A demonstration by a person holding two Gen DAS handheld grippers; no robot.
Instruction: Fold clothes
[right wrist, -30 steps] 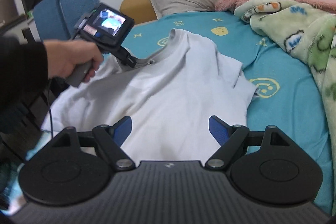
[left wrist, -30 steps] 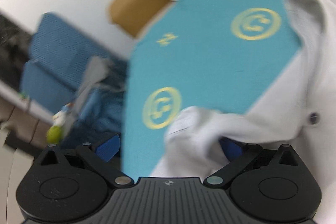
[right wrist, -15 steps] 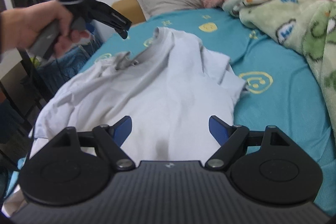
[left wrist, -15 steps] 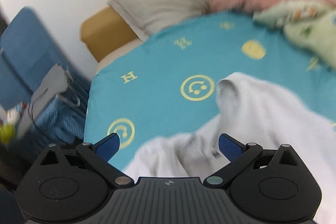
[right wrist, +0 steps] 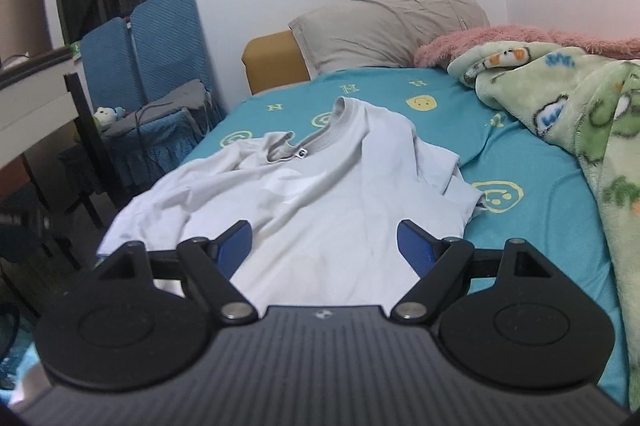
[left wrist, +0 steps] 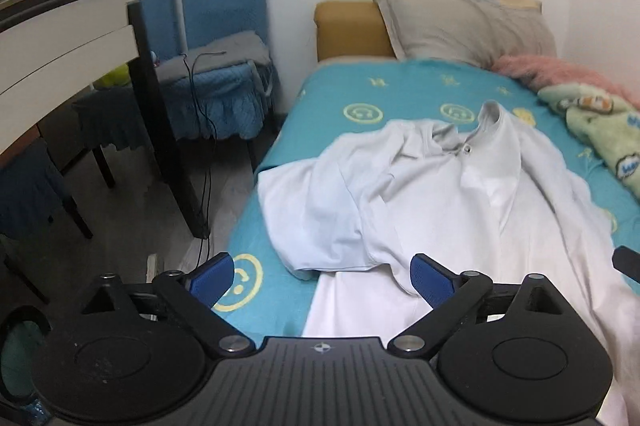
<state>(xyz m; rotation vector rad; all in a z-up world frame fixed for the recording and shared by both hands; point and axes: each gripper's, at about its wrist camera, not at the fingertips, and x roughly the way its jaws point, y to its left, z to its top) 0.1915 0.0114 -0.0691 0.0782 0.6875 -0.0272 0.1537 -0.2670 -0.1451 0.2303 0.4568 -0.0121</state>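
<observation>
**Lying rumpled: white shirt on the teal bed**

Filling most of the scene, the bed point(right wrist: 520, 162) carries the white shirt point(right wrist: 320, 194) near its left edge, collar at the far end. A green blanket point(right wrist: 600, 130) crowds the right side; a grey pillow point(right wrist: 388, 30) lies far. Blue chairs point(left wrist: 216, 26) stand left. The left gripper point(left wrist: 322, 276) and right gripper point(right wrist: 324, 242) both hover nearest, jaws apart, holding nothing.

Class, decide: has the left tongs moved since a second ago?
Yes. The left tongs pulled back from the white shirt; its collar, once close, now lies far ahead, near the pillow.
</observation>
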